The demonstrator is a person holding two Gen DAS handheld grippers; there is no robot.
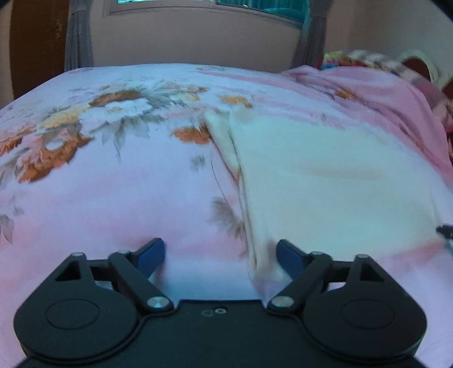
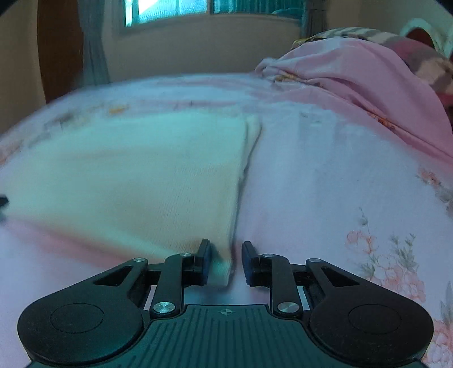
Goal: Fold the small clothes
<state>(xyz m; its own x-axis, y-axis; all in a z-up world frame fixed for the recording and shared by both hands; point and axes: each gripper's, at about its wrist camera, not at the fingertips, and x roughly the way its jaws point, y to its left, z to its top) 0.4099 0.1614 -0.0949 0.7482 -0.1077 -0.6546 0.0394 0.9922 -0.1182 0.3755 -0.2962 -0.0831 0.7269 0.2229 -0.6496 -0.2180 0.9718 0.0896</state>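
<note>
A cream small garment (image 1: 325,181) lies flat on the floral bed sheet (image 1: 113,175). My left gripper (image 1: 220,256) is open wide at the garment's near left corner, which lies between the blue fingers. In the right wrist view the garment (image 2: 136,175) spreads to the left. My right gripper (image 2: 226,261) is open with a narrower gap, and the garment's near right corner lies between its fingers.
A pink bunched blanket (image 2: 368,85) and patterned bedding (image 1: 376,61) lie at the far right of the bed. A wall with a window (image 2: 170,11) and grey curtains (image 1: 78,36) stands beyond the far edge. A dark wooden panel (image 1: 34,45) is at the far left.
</note>
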